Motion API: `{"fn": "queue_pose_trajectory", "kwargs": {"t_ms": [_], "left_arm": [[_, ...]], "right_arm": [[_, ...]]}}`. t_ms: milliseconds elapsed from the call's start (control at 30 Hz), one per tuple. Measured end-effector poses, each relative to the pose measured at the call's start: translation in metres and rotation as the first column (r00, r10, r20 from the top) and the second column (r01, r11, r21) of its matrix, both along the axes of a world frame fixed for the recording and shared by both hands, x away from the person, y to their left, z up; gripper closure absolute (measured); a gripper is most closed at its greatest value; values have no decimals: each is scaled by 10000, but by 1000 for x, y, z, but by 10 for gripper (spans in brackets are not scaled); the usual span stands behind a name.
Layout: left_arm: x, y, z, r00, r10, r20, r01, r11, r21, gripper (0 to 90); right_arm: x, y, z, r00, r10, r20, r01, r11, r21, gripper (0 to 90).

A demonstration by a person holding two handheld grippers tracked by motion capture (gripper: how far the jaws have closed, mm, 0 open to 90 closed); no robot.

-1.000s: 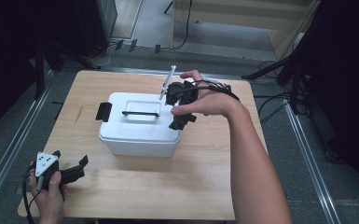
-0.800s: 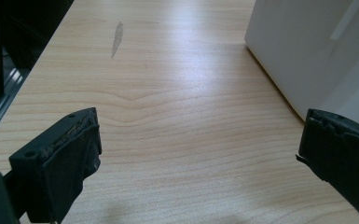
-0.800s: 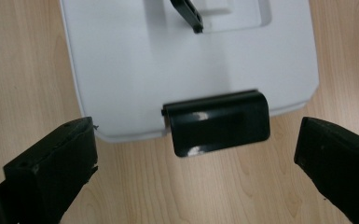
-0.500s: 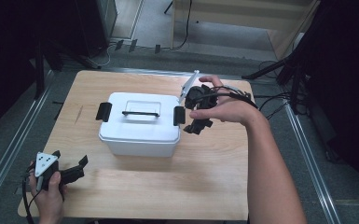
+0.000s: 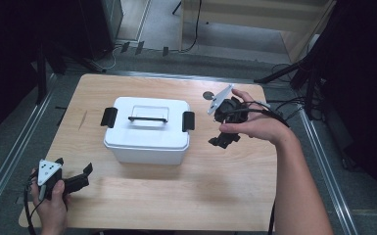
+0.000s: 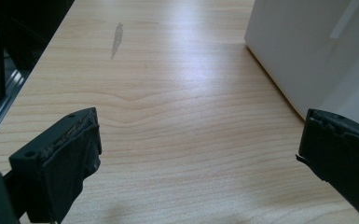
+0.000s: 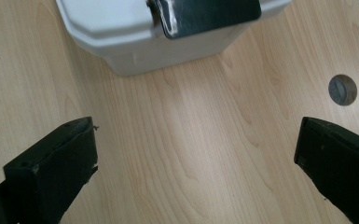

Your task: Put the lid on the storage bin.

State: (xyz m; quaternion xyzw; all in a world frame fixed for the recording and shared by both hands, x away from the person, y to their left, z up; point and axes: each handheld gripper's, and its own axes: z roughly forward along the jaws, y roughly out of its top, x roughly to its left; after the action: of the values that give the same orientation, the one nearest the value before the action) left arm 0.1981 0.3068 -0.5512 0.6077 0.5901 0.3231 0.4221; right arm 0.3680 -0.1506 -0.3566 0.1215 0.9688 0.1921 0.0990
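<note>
White lidded box (image 5: 148, 129) sits mid-table (image 5: 225, 196), both black side latches shut; right gripper (image 5: 223, 139) hovers just beside right latch (image 5: 188, 121), jaws wide apart, holding nothing; left gripper (image 5: 81, 178) rests near front-left corner, jaws also spread, empty; best to square the jaws on the latch tab, approach level, avoid shoving the box; count: one box, two latches, one handle (image 5: 148, 118), two grippers.

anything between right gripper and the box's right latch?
Nothing. In the right gripper view, bare wood runs from the open right gripper to the box and its latch. The high view shows the same gap.
</note>
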Motion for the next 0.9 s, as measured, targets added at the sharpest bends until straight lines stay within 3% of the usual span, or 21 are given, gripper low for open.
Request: {"fn": "queue_pose_trajectory", "kwargs": {"t_ms": [267,467,900], "left_arm": [[0,0,0,10000,17,11,-17,10000,34,0],[0,-1,0,10000,-13,-23,13,10000,90,0],[0,-1,0,10000,13,-19,-12,10000,98,0]], "right_arm": [[-3,-23,-16,9974,-669,248,656,9965,508,0],[-7,-44,-35,9908,-1289,403,1244,9871,1004,0],[-16,-64,-66,9764,-2063,632,1961,9707,1389,0]]}}
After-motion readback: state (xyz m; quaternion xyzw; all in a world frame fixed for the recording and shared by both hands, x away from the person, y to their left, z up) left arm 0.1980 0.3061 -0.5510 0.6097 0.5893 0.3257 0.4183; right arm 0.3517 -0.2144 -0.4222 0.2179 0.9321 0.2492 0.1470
